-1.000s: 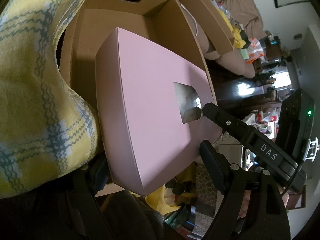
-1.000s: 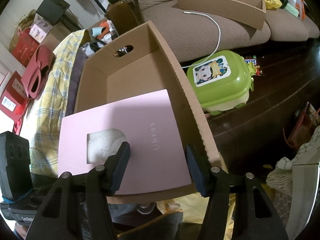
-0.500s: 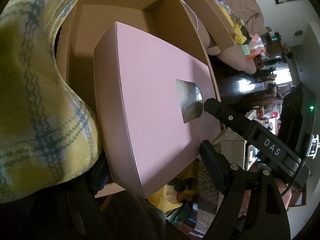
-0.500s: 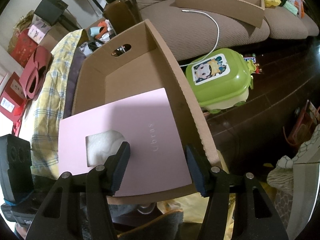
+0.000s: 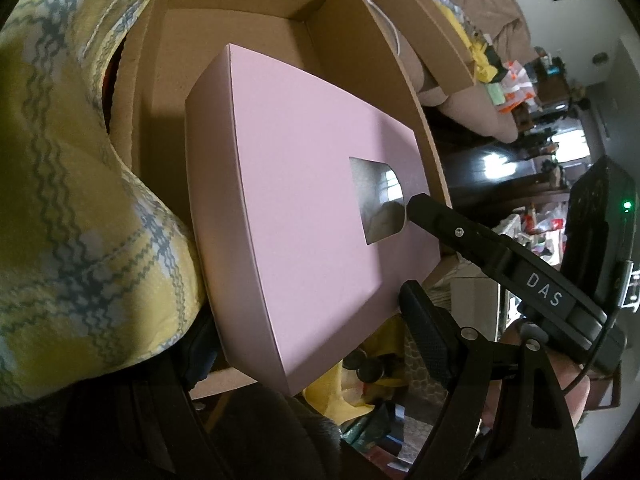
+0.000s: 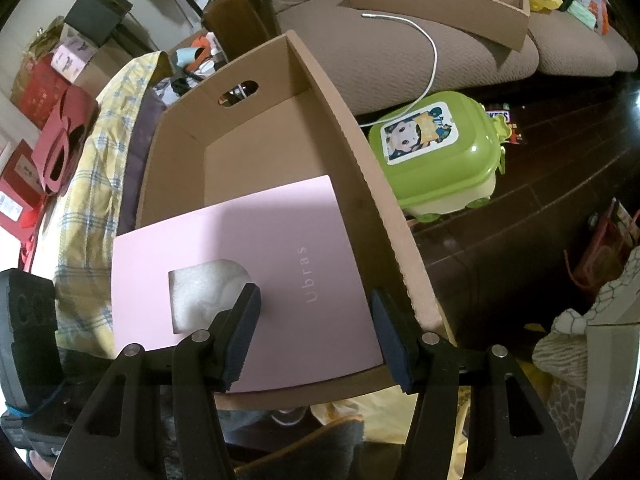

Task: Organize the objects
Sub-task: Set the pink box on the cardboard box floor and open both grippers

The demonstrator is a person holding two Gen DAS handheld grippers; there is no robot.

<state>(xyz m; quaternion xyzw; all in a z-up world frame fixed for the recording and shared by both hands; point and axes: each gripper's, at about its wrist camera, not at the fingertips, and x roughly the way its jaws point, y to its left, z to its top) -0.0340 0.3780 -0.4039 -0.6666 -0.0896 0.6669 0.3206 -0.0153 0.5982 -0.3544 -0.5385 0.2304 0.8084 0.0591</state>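
Note:
A flat pink box [image 5: 304, 184] with a cut-out window lies tilted in the open cardboard box [image 5: 224, 24], its near end propped over the near wall. In the right wrist view the pink box [image 6: 280, 248] shows the word "Ubras". My left gripper [image 5: 304, 316] is shut on the box's near corner; its right finger [image 5: 424, 328] shows, and the left one is mostly hidden by the blanket. My right gripper [image 6: 316, 312] stands open above the box's near end. One of its fingers [image 5: 440, 220] touches the top face beside the window.
A yellow checked blanket [image 5: 68, 208] bulges against the cardboard box's left side. A green toy case [image 6: 436, 152] sits on the dark floor to the right. A sofa [image 6: 400, 48] behind carries a white cable and a second cardboard tray [image 6: 440, 8]. Red boxes [image 6: 36, 120] lie far left.

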